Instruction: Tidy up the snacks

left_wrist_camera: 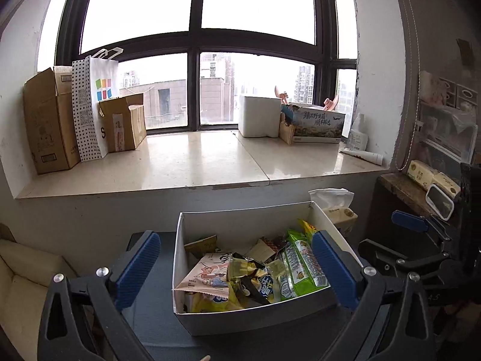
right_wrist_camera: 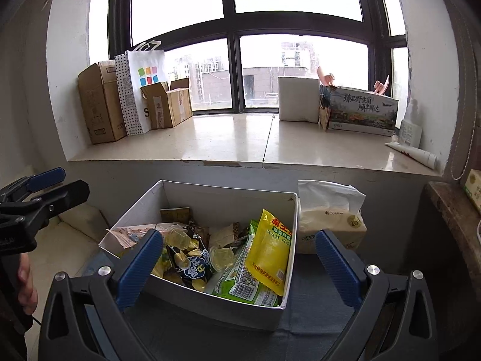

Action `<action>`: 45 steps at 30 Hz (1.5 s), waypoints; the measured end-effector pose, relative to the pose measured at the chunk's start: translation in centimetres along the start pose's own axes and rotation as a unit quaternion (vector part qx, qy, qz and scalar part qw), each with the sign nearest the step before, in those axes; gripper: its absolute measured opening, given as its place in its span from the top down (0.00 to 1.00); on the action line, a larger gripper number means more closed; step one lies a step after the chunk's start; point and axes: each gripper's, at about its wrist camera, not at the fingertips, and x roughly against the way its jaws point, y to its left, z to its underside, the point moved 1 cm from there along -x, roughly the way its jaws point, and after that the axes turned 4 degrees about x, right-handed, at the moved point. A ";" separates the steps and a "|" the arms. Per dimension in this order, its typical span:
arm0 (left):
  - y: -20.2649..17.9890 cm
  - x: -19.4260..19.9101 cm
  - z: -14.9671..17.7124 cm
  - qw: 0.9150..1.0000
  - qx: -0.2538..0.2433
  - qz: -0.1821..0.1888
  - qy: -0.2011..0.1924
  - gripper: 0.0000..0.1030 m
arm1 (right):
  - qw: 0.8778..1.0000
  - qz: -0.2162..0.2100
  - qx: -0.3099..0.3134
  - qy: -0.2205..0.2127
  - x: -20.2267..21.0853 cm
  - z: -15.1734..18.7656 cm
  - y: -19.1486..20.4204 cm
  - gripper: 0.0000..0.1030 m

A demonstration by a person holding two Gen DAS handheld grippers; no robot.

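Note:
A white cardboard box full of snack packets stands on a dark surface below a window sill; it also shows in the right wrist view. Inside lie a green packet, a yellow packet, a dark blue chip bag and clear jelly cups. My left gripper is open and empty, hovering above the box's near side. My right gripper is open and empty over the box's near right part. Each gripper shows in the other's view, the right one and the left one.
A tissue pack stands right of the box. The marble sill holds cardboard boxes, a dotted paper bag, a white foam box, a printed carton and a tube. A shelf with tissue packs is at right.

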 end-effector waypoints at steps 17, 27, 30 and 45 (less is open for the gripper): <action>-2.7 8.1 8.9 0.997 0.017 0.034 0.073 0.00 | 0.999 -0.025 0.037 0.016 8.9 7.3 3.4 0.00; -1.8 10.4 11.7 0.995 0.034 0.029 0.087 0.00 | 0.999 -0.038 -0.005 0.019 12.5 9.4 3.9 0.00; -1.7 10.7 11.3 0.996 0.024 0.008 0.080 0.00 | 0.999 -0.043 -0.005 0.017 12.6 9.1 4.2 0.00; -1.7 10.6 11.5 0.996 0.022 0.012 0.087 0.00 | 0.999 -0.039 -0.016 0.025 12.5 9.3 4.0 0.00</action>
